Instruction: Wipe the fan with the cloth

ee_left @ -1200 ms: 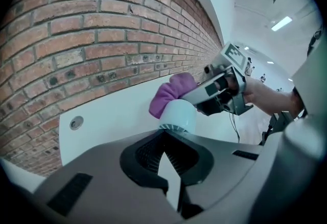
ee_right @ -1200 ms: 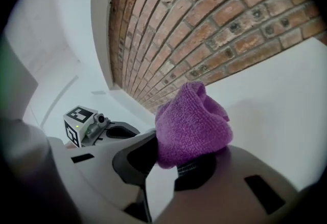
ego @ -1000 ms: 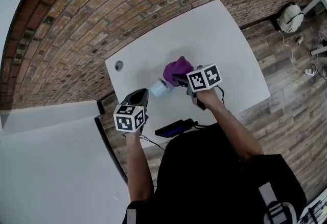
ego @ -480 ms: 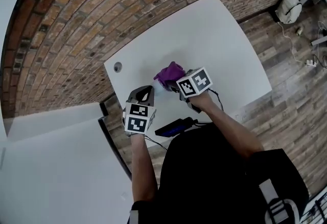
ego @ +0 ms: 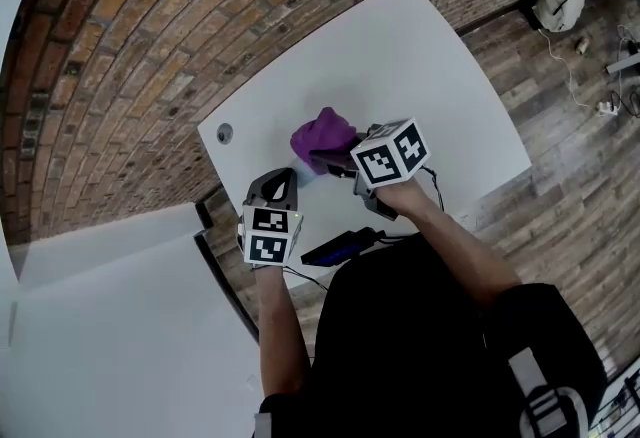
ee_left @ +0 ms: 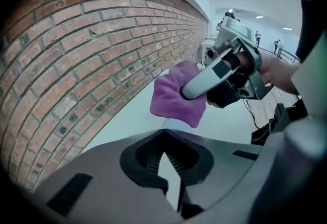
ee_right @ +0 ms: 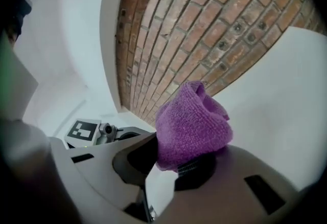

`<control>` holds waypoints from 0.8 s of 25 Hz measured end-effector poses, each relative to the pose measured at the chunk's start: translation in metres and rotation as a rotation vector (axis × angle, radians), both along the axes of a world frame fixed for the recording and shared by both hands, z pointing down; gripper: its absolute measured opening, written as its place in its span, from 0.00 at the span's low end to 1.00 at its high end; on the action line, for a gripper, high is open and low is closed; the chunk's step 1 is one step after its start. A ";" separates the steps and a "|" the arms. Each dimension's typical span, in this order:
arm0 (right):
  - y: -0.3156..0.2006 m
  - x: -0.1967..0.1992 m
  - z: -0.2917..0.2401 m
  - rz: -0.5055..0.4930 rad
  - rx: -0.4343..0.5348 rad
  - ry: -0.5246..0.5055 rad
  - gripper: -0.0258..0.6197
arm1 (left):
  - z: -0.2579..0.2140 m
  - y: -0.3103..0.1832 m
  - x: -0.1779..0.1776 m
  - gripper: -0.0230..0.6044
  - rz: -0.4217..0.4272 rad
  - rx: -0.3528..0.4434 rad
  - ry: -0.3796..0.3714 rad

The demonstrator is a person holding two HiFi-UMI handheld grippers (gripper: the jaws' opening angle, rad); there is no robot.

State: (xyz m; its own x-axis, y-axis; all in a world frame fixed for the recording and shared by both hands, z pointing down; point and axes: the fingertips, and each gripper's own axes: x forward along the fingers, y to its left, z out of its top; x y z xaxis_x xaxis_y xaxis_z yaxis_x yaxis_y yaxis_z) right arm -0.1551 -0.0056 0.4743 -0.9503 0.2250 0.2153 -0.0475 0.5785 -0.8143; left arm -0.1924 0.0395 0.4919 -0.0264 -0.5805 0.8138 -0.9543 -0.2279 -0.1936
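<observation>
While right gripper (ee_right: 168, 166) clamps purple cloth (ee_right: 191, 120), left gripper (ee_left: 171, 159) jaws closed, near pale fan (ee_left: 176, 124).

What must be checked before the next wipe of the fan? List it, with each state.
1. Cloth gripped: ok. The purple cloth is bunched in the shut right gripper.
2. Fan located: ok. The pale top of the fan shows just under the cloth.
3. Cloth touching the fan: cannot tell.
4. Fan steadied: not ok. The left gripper is shut on nothing, and the fan lies beyond its tips.
5. Black device at the near edge of the table, apart from the fan: ok.
</observation>
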 end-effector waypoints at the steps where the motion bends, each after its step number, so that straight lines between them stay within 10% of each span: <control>1: 0.006 -0.004 0.000 -0.019 0.030 0.013 0.15 | 0.000 0.000 0.000 0.04 -0.001 -0.001 0.001; 13: 0.005 0.020 0.115 0.080 -0.051 0.234 0.15 | -0.002 0.002 0.004 0.04 -0.027 0.001 0.023; 20: 0.001 0.025 0.087 0.154 -0.722 -0.135 0.15 | -0.003 0.000 0.004 0.04 -0.025 0.002 0.014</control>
State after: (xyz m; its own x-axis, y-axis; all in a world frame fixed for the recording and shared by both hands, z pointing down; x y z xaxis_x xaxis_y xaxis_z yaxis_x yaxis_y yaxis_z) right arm -0.1300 -0.0043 0.5608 -0.9901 0.1289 -0.0559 0.0422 -0.1065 -0.9934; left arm -0.1889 0.0397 0.4893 -0.0291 -0.5813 0.8132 -0.9622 -0.2040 -0.1803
